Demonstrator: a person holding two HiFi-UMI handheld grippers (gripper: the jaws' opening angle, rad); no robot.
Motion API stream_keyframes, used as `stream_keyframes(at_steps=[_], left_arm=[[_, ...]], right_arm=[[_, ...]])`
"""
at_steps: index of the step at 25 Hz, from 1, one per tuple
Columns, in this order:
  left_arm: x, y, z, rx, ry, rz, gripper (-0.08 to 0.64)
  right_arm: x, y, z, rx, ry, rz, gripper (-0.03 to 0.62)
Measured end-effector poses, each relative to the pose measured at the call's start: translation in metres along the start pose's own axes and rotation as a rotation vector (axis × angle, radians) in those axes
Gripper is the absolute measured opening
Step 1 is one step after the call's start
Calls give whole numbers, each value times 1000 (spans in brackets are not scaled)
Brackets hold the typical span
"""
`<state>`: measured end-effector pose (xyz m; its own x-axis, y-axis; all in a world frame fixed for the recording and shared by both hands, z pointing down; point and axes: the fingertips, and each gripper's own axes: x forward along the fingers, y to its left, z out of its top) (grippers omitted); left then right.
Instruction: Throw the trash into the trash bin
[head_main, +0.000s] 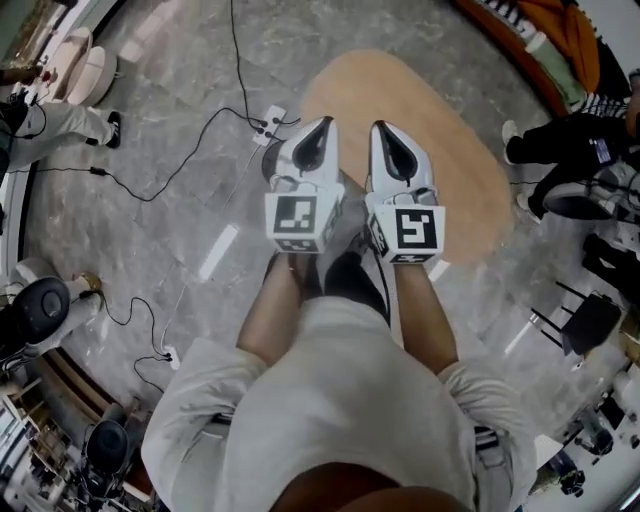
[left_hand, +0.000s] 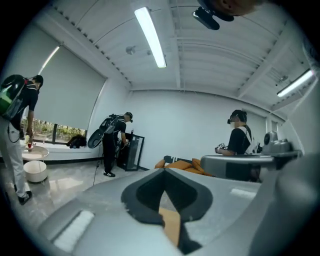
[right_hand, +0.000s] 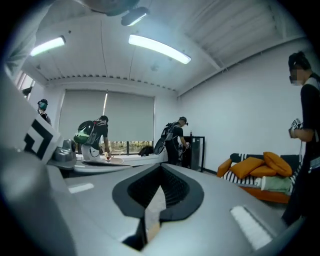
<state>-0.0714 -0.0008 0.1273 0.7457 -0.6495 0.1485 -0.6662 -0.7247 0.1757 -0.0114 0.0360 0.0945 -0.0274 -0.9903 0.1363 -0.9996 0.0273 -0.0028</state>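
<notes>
Both grippers are held high and close under the head camera, side by side, pointing about level across the room. My left gripper (head_main: 324, 122) (left_hand: 164, 170) has its jaws together at a point with nothing between them. My right gripper (head_main: 383, 127) (right_hand: 161, 166) is likewise shut and empty. Far below them stands an oval wooden table (head_main: 470, 170). No trash and no trash bin show in any view. The person's forearms and light shirt (head_main: 330, 400) fill the lower head view.
A power strip (head_main: 268, 122) and black cables lie on the grey stone floor left of the table. People stand at the left (head_main: 60, 120) and right (head_main: 570, 140). A sofa with orange cushions (right_hand: 260, 167) is at the right; a black cabinet (left_hand: 131, 152) stands by the wall.
</notes>
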Motion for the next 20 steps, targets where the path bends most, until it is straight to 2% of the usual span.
stream_keyframes(at_steps=[4,12,20], left_arm=[[4,-62,27,36,-40,-67,18],[9,-188,59,119,-99,-236,18],[17,-277,46,144,-69,-360,18]], right_arm=[[-47,-39,30,-50,-68,-69,8],[-133,-113,61,-40,-138,-216,8],[-201,-171,63,-53,-157,-339,8]])
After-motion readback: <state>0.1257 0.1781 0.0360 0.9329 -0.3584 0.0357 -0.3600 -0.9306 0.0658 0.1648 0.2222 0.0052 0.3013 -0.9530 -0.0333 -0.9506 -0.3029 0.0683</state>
